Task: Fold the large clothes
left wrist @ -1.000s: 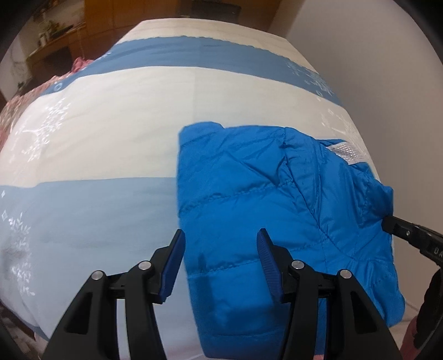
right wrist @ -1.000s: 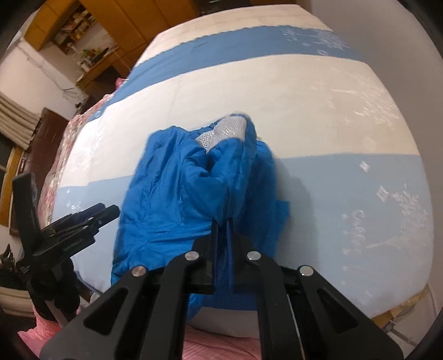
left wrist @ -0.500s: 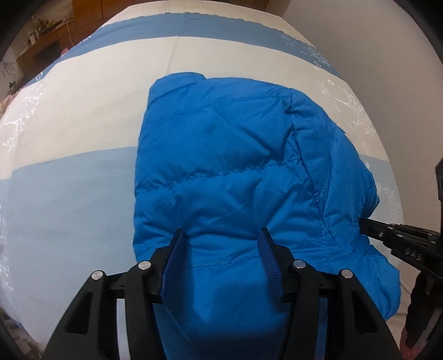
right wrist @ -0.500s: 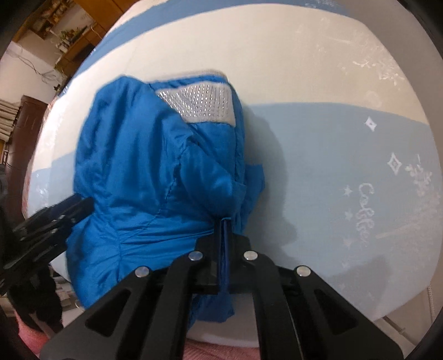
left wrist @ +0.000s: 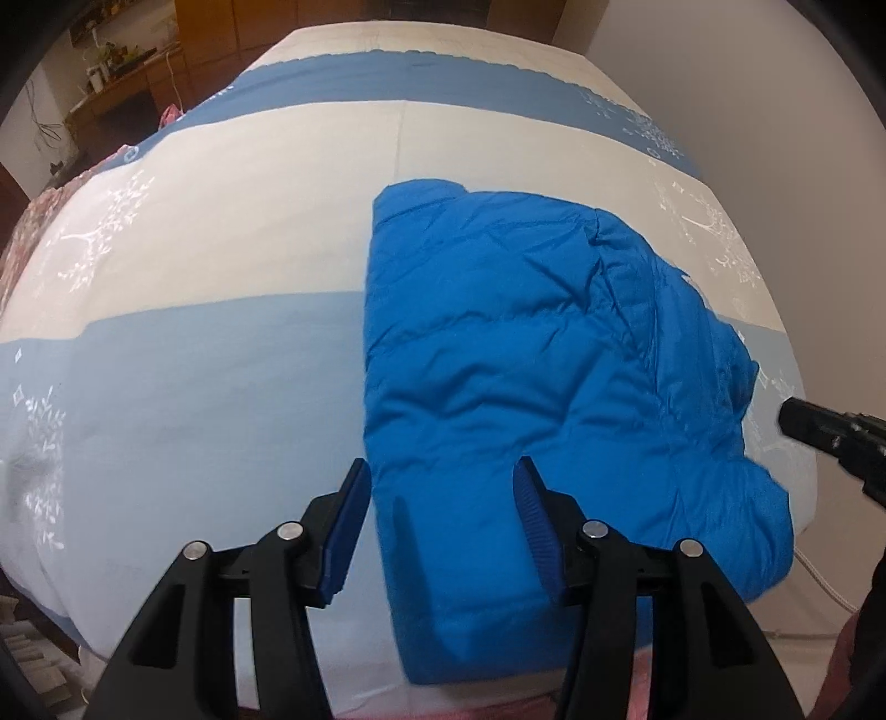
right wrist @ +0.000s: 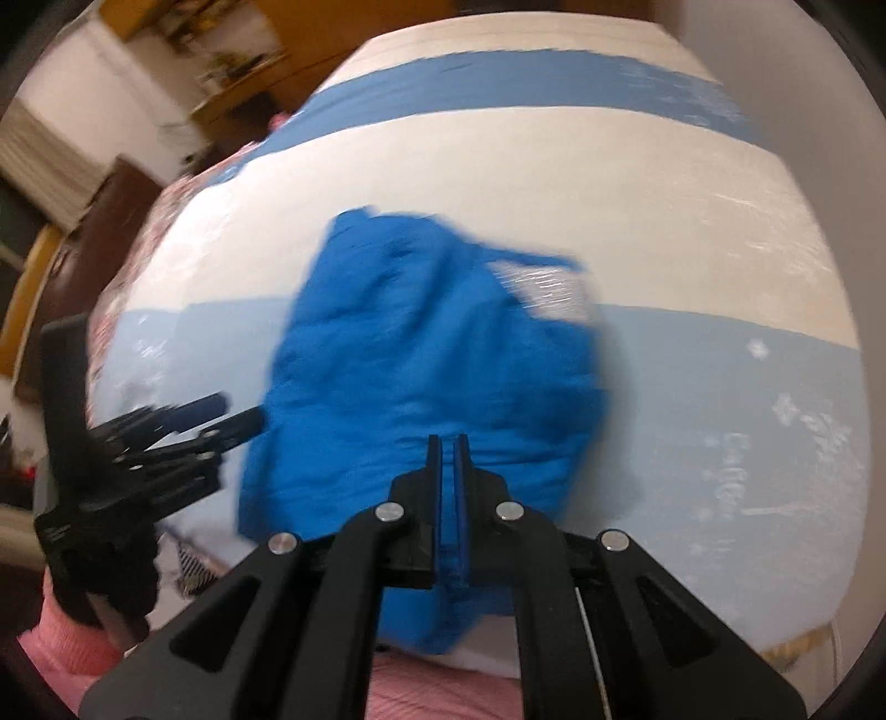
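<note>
The left gripper hangs partly open over the near left edge of the blue puffer jacket, its pads gripping nothing. The jacket lies folded on the right half of the bed, across the cream and pale blue stripes of the cover. At the right, the right gripper has its jaws closed together above the jacket's near edge, apparently with nothing between them.

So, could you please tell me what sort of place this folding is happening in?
Most likely a bedroom at home. A blue puffer jacket lies on a bed covered in a blue-and-cream striped quilt, with wooden cabinets and a cluttered wooden desk behind it.
</note>
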{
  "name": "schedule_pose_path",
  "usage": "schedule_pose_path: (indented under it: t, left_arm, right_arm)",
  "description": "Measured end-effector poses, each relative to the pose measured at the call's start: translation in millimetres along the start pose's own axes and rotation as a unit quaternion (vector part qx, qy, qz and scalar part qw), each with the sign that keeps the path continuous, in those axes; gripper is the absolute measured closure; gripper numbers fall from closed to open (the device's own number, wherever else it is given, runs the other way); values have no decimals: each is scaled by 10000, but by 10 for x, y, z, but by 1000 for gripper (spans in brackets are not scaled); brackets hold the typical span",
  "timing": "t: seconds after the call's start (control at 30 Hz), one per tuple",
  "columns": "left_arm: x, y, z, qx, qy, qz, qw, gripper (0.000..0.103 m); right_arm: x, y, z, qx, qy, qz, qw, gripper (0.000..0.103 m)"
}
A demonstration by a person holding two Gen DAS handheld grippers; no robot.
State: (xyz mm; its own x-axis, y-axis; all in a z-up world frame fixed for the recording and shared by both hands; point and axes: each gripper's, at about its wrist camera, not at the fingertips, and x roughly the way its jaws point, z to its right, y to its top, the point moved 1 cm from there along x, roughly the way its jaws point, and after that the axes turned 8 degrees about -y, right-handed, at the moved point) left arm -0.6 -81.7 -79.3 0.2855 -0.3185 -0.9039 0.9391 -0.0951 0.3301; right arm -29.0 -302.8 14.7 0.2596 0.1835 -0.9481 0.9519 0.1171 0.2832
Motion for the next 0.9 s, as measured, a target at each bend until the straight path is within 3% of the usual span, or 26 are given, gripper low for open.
schedule_pose_path:
  t: [0.2, 0.3, 0.4, 0.5, 0.7, 0.8, 0.9]
  left_arm:
    - [100, -141, 44, 104, -215, -161, 9996, 50]
    - [206, -230, 13, 32, -552, -378, 9978, 50]
    - [315, -298, 55, 249, -450, -417, 9978, 48]
    - [376, -334, 104, 401, -320, -398, 9979, 47]
    - [446, -298, 69, 407, -309, -450, 9977, 45]
    - [307, -199, 57, 401, -334, -395, 9979, 47]
    - [137, 123, 55, 339, -372, -53, 9987, 48]
  right_arm:
    - [281, -274, 21, -150, -255, -363, 9989, 98]
    - [413, -418, 68, -96, -415, -643, 9970, 97]
    - [614, -552, 173, 157, -322, -843, 9958, 97]
    - [756, -634, 207, 378, -280, -788, 9958, 98]
    - [812, -660, 62, 252, -523, -641, 9963, 98]
    - [612, -530, 40, 263, -377, -610, 9971, 97]
    - [327, -347, 51, 243, -263, -220, 9991, 91]
